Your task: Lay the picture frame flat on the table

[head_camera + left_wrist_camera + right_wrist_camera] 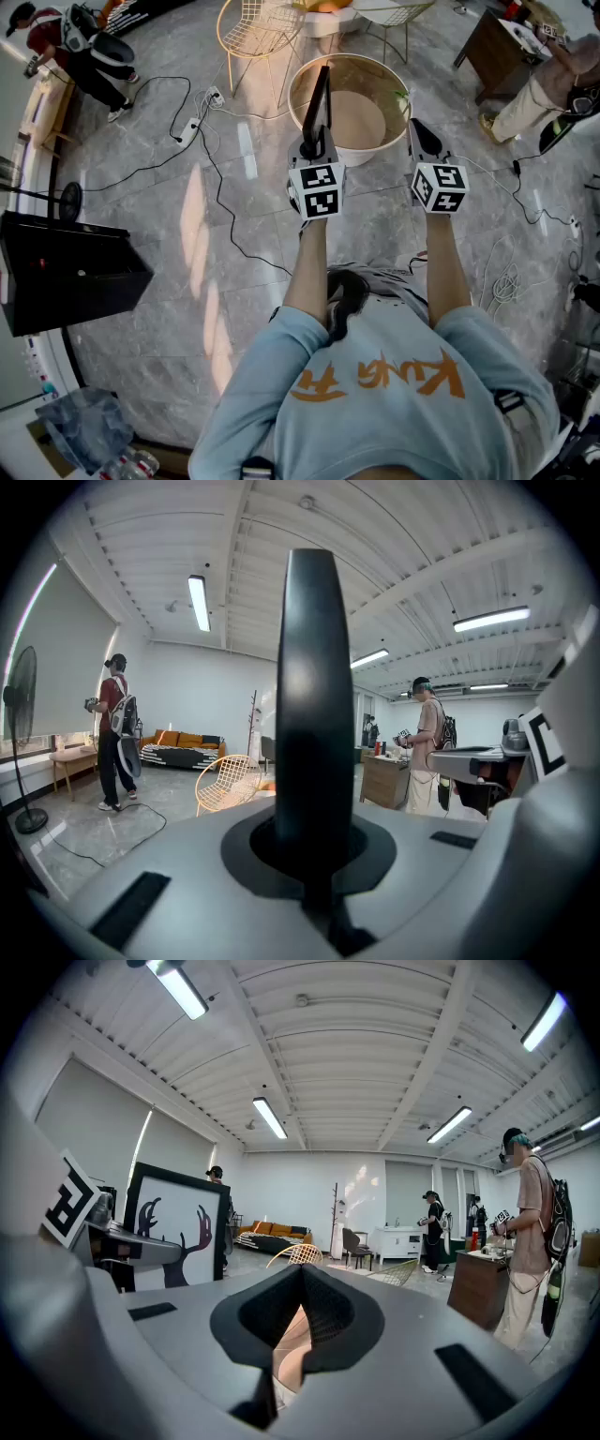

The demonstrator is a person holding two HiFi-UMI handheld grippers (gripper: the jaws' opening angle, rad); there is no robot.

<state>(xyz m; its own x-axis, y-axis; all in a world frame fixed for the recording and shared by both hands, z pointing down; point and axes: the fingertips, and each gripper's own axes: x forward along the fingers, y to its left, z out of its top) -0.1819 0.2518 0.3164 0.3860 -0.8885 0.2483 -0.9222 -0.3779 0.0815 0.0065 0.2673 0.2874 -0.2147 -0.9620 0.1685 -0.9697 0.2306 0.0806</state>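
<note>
The picture frame is black and shows edge-on in the head view, upright over the round table with its white rim and beige top. My left gripper is shut on the frame's lower edge. In the left gripper view the frame's dark edge rises straight up from between the jaws of the left gripper. My right gripper hovers beside it over the table's right rim, shut and holding nothing. From the right gripper the frame's face shows a dark antler print on white.
A yellow wire chair stands beyond the table. Cables and a power strip trail over the marble floor at left. A black box sits at far left, a wooden cabinet at upper right. People stand around the room.
</note>
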